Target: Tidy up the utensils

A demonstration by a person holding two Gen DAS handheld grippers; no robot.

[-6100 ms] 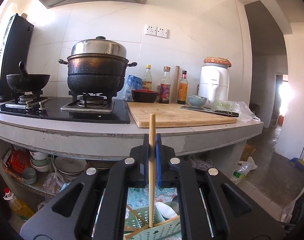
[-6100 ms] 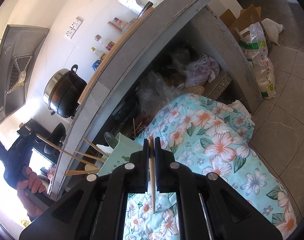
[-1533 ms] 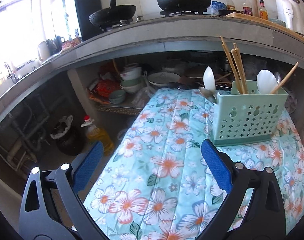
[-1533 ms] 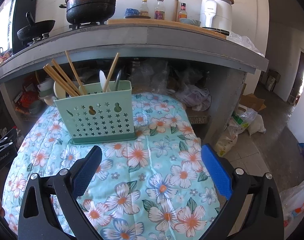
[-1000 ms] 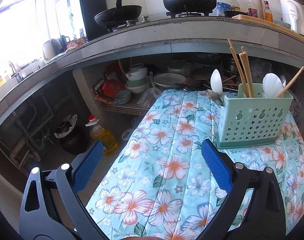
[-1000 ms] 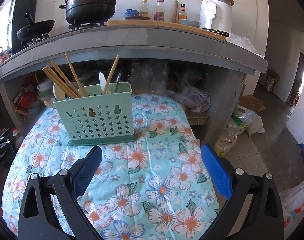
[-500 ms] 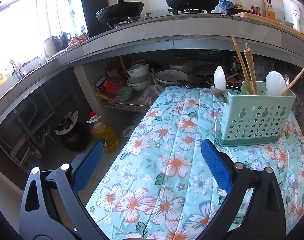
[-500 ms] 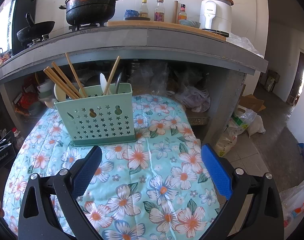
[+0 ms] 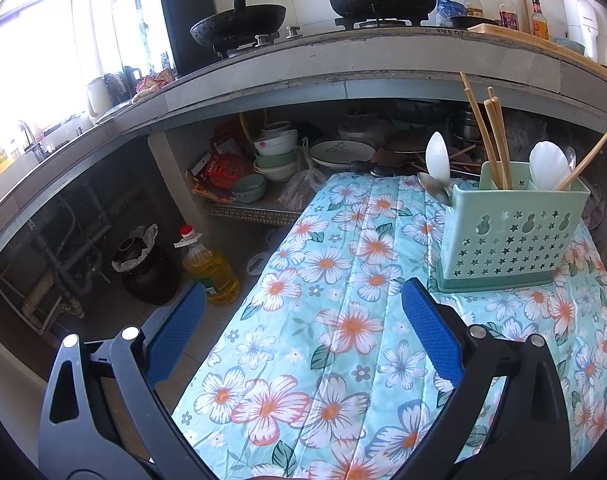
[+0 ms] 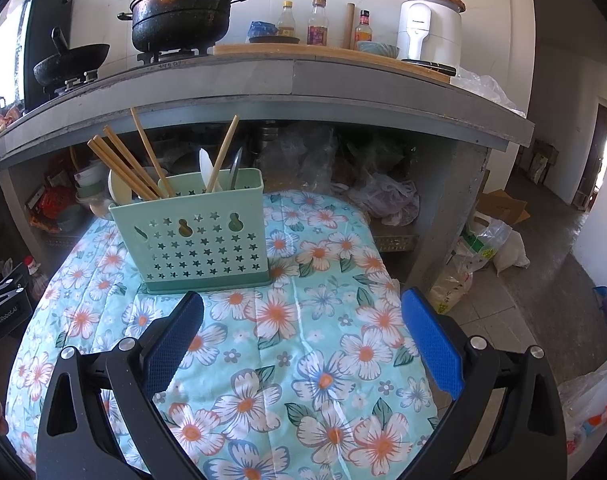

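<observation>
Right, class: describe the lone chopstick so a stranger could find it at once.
Find the flowered cloth below the counter, then the green holder on it. Most chopsticks lean left in a bunch; the lone chopstick leans right, among the spoons.

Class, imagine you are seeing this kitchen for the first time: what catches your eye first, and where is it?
The mint-green utensil caddy, bristling with chopsticks and spoons, stands on a bright floral tablecloth below the counter. Above it a blackened pot sits on the stove. Both grippers, left and right, hang open and empty.
</observation>
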